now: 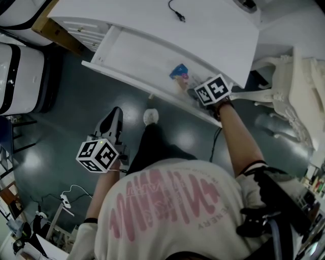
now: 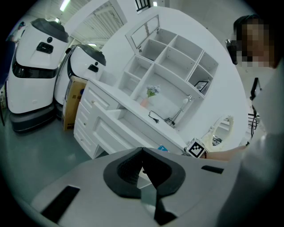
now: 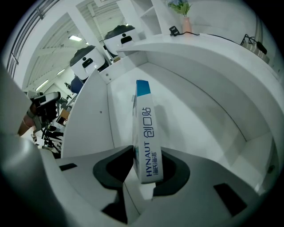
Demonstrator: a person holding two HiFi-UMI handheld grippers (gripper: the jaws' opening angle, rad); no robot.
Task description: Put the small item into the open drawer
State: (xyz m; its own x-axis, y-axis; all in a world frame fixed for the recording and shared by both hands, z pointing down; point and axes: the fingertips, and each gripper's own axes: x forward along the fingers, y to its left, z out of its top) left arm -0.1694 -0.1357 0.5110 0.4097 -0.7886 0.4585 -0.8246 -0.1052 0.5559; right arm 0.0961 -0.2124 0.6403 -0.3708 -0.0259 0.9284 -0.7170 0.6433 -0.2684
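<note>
The small box (image 3: pixel 144 128), white with a blue far end and blue print along its side, is inside the open drawer (image 3: pixel 88 115), near the drawer's right end in the head view (image 1: pixel 179 72). Its blue end points down at the drawer's floor, but contact with the floor cannot be made out. The floor around it is plain white. One side wall rises just beside the box in the right gripper view, and the desk top (image 1: pixel 203 30) overhangs the back of the drawer. A black cable (image 1: pixel 176 11) lies on that desk top, well apart from the box. A shelf unit (image 2: pixel 168 66) of open compartments stands behind it, with a small vase of flowers (image 2: pixel 151 94) at its foot. The desk is white with smaller closed drawers on its left, and it stands on a dark, glossy floor (image 1: pixel 61 101). A white ornate chair (image 1: pixel 292 86) is to the desk's right. Two rounded white machines (image 2: pixel 35 66) and a cardboard carton (image 2: pixel 73 104) are to its left. The right gripper (image 3: pixel 143 170) reaches steeply down into the drawer. Its jaws are narrowly parted with the near end of the box standing between them, the pads close on either face without clearly squeezing it. The left gripper (image 2: pixel 142 153) hangs low over the floor in front of the desk (image 1: pixel 114 114), well away from the drawer, with its jaw tips together and nothing between them.
</note>
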